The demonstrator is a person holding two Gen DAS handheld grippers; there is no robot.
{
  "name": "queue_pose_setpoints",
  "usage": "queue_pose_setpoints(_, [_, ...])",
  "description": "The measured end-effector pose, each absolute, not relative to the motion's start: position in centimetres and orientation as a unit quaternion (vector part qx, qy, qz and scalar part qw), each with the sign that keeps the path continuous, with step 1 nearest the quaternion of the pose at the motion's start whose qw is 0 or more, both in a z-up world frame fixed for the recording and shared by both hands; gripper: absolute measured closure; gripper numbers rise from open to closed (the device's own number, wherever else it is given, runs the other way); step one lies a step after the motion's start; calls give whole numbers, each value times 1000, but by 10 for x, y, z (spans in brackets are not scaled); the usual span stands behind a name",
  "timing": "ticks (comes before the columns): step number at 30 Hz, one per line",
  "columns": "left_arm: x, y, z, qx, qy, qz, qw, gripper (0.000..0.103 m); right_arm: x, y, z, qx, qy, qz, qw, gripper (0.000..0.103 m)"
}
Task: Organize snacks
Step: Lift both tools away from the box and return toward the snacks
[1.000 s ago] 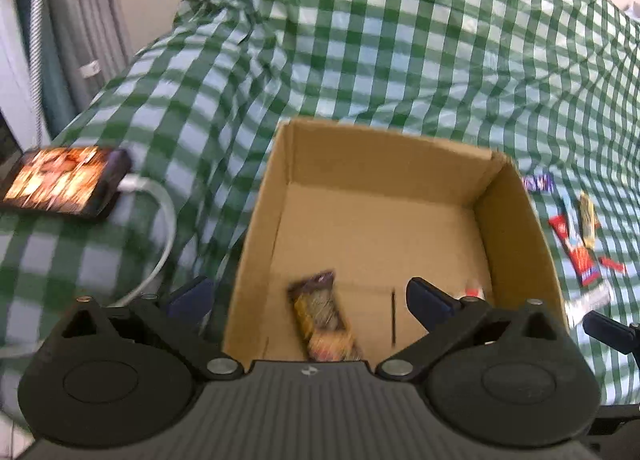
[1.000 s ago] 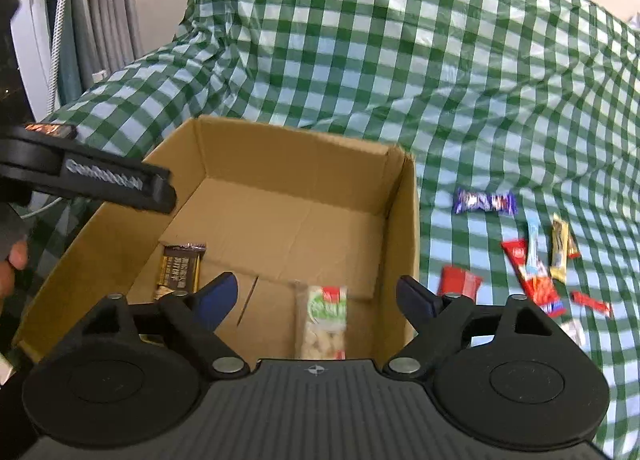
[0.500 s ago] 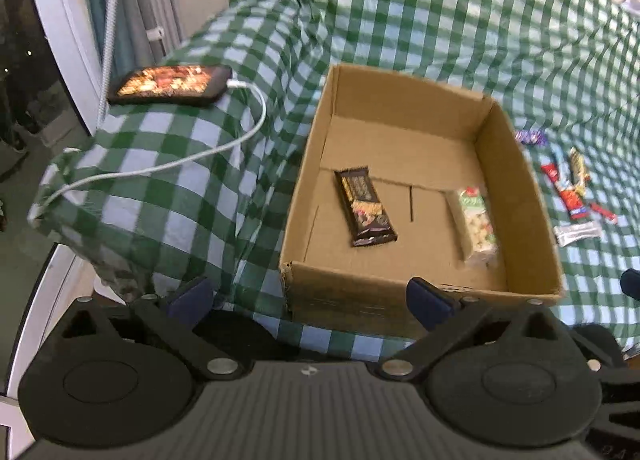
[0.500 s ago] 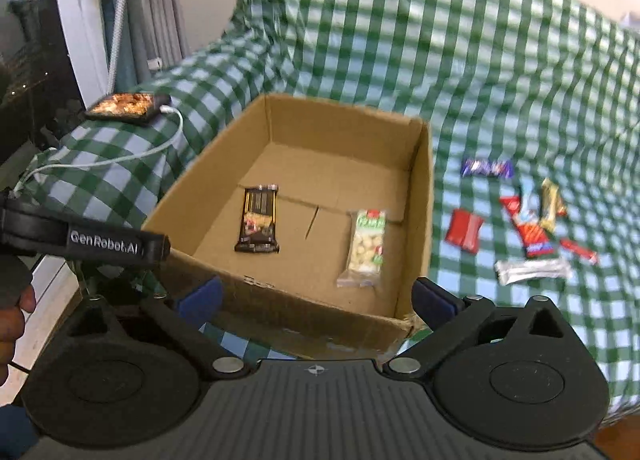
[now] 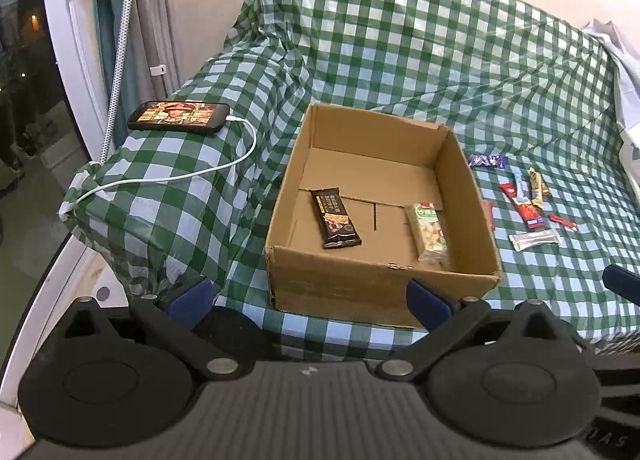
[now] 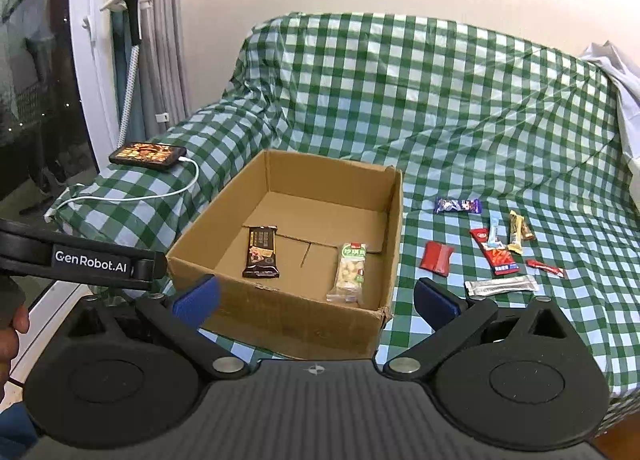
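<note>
An open cardboard box [image 5: 380, 280] [image 6: 288, 324] stands on a sofa covered in green check cloth. Inside it lie a dark brown bar [image 5: 335, 218] [image 6: 261, 252] and a green-and-white snack pack [image 5: 430, 234] [image 6: 350, 272]. Several loose snacks lie on the seat to the box's right, among them a purple wrapper [image 6: 457, 205], a red pack [image 6: 437, 258] and a silver bar [image 6: 502, 285]. My left gripper [image 5: 308, 300] hangs open and empty in front of the box. My right gripper [image 6: 316, 300] is open too, wide and empty, back from the box's near wall.
A lit phone [image 5: 179, 116] on a white cable [image 5: 224, 172] rests on the sofa's left armrest. A window frame and curtains stand beyond it. The left gripper's body [image 6: 92, 262] juts in at the left of the right wrist view. A white cloth [image 6: 624, 100] drapes the sofa's right end.
Both grippers have drawn back and up from inside the box, so the whole box and sofa now show. The right jaws have widened a little.
</note>
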State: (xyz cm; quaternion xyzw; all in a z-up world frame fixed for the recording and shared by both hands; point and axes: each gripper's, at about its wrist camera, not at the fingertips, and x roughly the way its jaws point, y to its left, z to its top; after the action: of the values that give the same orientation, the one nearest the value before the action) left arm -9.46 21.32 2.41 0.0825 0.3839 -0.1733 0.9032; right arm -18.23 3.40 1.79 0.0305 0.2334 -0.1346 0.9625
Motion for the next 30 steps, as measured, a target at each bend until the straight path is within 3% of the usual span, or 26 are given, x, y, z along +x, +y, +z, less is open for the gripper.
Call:
queue_pose_setpoints(12, [-114, 215, 34, 82, 372, -185, 906, 0, -209, 46, 27, 21, 200, -141, 969, 1])
queue_pose_setpoints(30, [-107, 219, 25, 85, 390, -181, 899, 0, -203, 48, 26, 19, 217, -136, 966, 1])
